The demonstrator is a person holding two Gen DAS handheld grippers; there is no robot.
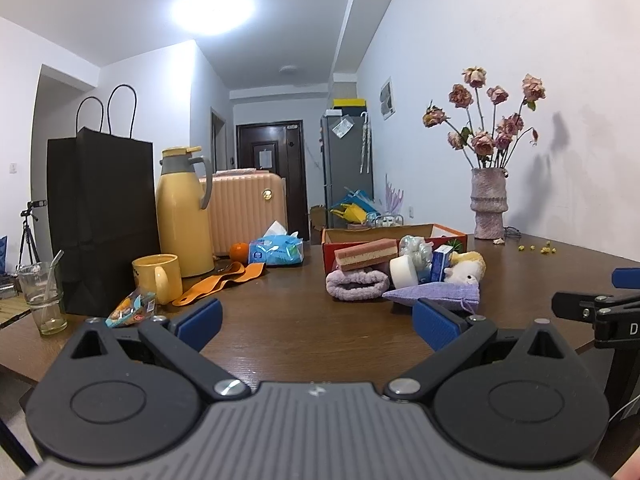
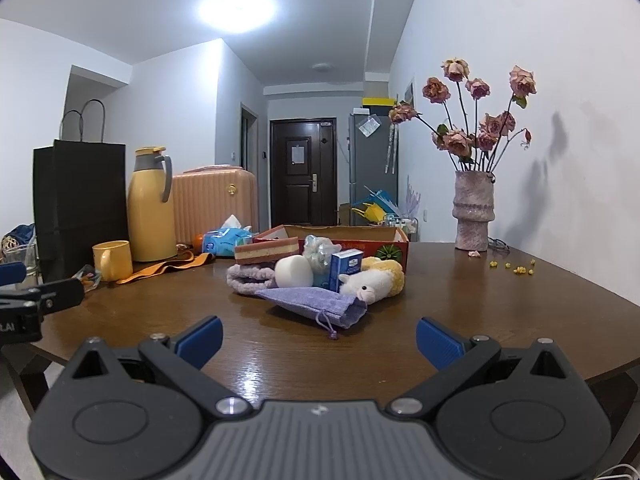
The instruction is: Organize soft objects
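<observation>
Hovering: left gripper (image 1: pixel 316 322) and right gripper (image 2: pixel 319 340), fingers spread, empty | soft pile lying mid-table, purple drawstring pouch (image 2: pixel 316 305) nearest, plush lamb (image 2: pixel 370 283) and sponge cake (image 2: pixel 267 250) before orange box (image 2: pixel 394 245) | risk: pouch dragging the milk carton (image 2: pixel 346 268) over | glossy wooden table (image 2: pixel 500 312), hallway behind, dried-rose vase (image 2: pixel 473 216) far right

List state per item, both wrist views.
left gripper: open, empty
right gripper: open, empty
cardboard box: open-topped
drawstring pouch: lying flat
milk carton: upright
glass: nearly empty
flask: lid shut
roses: wilted
</observation>
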